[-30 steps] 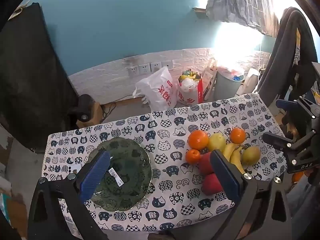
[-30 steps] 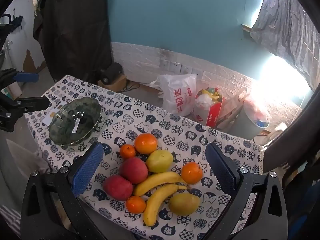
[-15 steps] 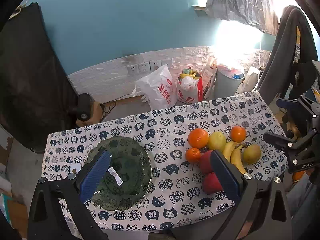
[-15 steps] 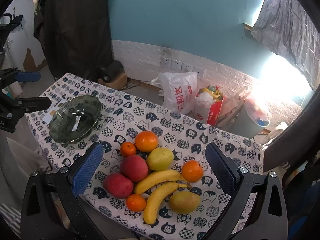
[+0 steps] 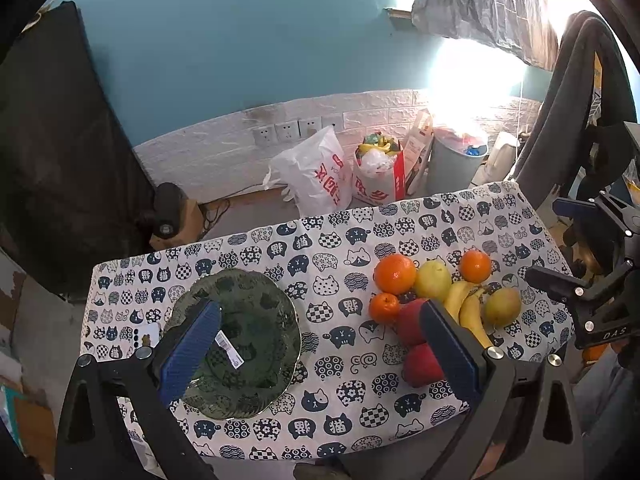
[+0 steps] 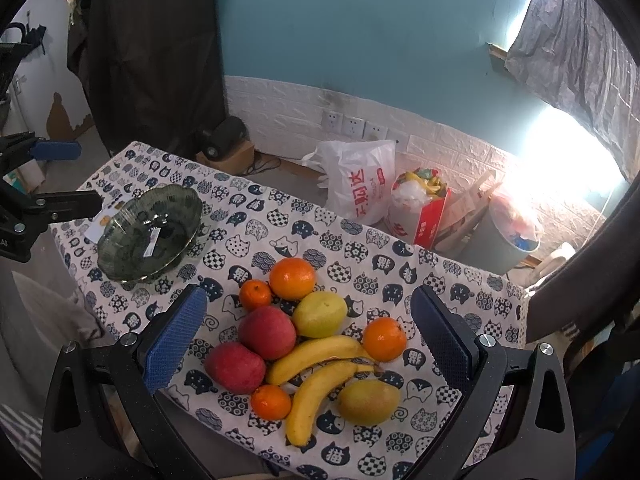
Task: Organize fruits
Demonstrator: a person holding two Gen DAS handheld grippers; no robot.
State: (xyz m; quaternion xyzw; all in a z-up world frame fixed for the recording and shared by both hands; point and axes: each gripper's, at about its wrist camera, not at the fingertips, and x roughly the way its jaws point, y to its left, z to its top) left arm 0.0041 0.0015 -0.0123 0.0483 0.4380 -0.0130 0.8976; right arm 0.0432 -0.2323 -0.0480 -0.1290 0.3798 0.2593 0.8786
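right wrist view: little is changed since a second ago; right gripper (image 6: pixel 308 336) and left gripper (image 5: pixel 320 344) are held spread, empty. mixed fruit pile (image 6: pixel 308 336) at six o'clock, dark green glass bowl (image 6: pixel 150 232) at ten o'clock, unfilled.

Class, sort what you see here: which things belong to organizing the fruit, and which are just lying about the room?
Belongs to the job:
green glass bowl
oranges
red apples
bananas
pears

Just lying about:
white plastic bag
red-and-white bag of rubbish
grey bin
wall sockets
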